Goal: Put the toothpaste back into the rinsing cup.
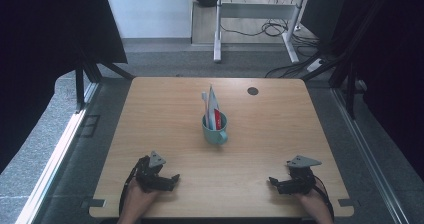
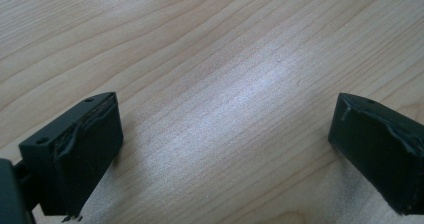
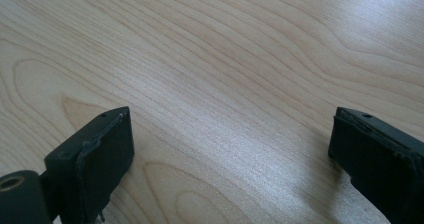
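Both hands rest low at the table's (image 1: 165, 109) near edge, left gripper (image 1: 172, 179) and right gripper (image 1: 274, 182) jaws spread wide.

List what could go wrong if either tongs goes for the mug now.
The teal mug holds tall items, a white toothbrush and a tube, standing well above its rim, so a sideways bump could tip it. Both tongs, left and right, are open and far from it, so a long reach could misjudge the approach.
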`<action>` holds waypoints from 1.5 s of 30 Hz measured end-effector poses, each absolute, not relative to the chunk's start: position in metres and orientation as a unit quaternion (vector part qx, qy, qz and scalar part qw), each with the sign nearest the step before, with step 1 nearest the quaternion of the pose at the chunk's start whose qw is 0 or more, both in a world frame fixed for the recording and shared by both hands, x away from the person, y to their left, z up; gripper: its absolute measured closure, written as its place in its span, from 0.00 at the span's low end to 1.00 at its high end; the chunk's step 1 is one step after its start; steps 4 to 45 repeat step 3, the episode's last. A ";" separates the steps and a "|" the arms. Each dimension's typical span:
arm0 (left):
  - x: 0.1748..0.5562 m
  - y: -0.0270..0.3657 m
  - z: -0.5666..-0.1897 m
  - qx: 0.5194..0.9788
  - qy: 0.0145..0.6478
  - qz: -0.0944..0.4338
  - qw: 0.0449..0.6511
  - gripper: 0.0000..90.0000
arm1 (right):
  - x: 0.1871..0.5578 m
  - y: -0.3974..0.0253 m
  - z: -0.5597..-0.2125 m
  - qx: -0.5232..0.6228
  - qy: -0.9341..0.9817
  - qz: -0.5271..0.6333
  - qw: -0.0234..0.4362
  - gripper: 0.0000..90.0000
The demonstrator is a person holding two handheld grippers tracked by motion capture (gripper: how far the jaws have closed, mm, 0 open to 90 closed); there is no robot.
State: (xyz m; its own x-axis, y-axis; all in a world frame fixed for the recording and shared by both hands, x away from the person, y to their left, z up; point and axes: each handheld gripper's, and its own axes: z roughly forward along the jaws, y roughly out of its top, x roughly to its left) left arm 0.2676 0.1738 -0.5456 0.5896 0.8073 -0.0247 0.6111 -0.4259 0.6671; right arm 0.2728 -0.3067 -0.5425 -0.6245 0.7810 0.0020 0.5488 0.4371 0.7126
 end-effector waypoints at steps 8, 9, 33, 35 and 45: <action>0.268 0.174 -0.546 0.831 0.427 0.151 0.324 0.01 | 0.273 -0.307 -0.542 0.400 0.831 0.348 0.168 0.04; 0.268 0.174 -0.546 0.831 0.427 0.151 0.324 0.01 | 0.273 -0.307 -0.542 0.400 0.831 0.348 0.168 0.04; 0.268 0.174 -0.546 0.831 0.427 0.151 0.324 0.01 | 0.273 -0.307 -0.542 0.400 0.831 0.348 0.168 0.04; 0.268 0.174 -0.546 0.831 0.427 0.151 0.324 0.01 | 0.273 -0.307 -0.542 0.400 0.831 0.348 0.168 0.04; 0.268 0.174 -0.546 0.831 0.427 0.151 0.324 0.01 | 0.273 -0.307 -0.542 0.400 0.831 0.348 0.168 0.04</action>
